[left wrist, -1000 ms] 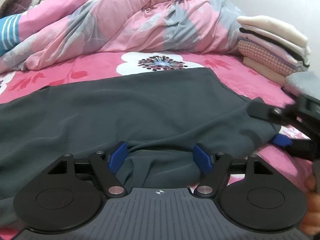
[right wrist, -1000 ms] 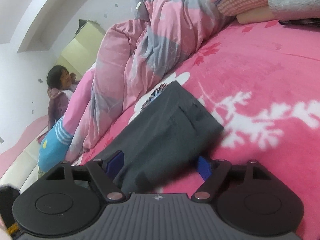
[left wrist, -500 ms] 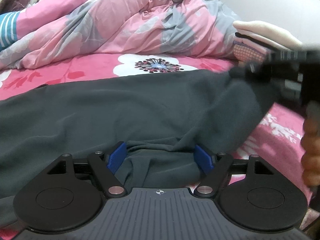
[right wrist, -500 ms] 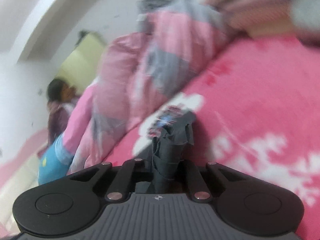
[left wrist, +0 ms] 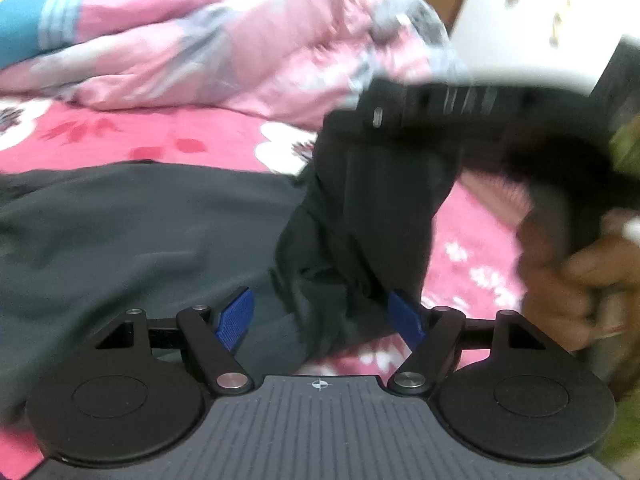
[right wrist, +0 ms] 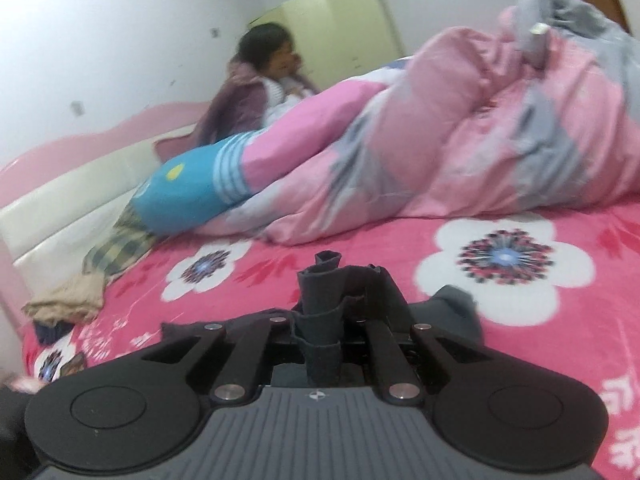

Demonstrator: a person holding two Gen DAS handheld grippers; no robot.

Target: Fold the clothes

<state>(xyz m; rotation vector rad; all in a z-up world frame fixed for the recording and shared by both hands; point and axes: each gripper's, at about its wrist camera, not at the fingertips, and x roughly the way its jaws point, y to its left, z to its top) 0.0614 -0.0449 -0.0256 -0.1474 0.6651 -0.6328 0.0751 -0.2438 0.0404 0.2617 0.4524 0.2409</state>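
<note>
A bunched fold of the dark grey garment (right wrist: 322, 344) is being pinched between the closed fingers of the right gripper (right wrist: 322, 354), with a rolled tuft of cloth being pushed up just ahead of the fingertips. More of the same cloth is being draped to either side of that tool's linkage, and beyond it the pink floral bedsheet (right wrist: 560, 360) is being shown, with the pink and grey quilt (right wrist: 460, 152) being heaped farther ahead. A blue striped pillow (right wrist: 192, 192) is being seen ahead and to the left of the tool, near a person (right wrist: 260, 92) sitting at the far end of the bed.

In the left wrist view, the left gripper (left wrist: 322, 316) is being held wide open, its blue pads (left wrist: 236, 316) being kept apart with the garment (left wrist: 132, 232) lying between and ahead of them; whether the pads are touching the cloth cannot be told. The garment is being spread flat ahead and to the left of this tool, while its right end is being lifted off the sheet, hanging from the right gripper (left wrist: 368, 120), which is blurred ahead and to the right. The hand (left wrist: 572, 276) gripping that tool is being seen at the right edge
</note>
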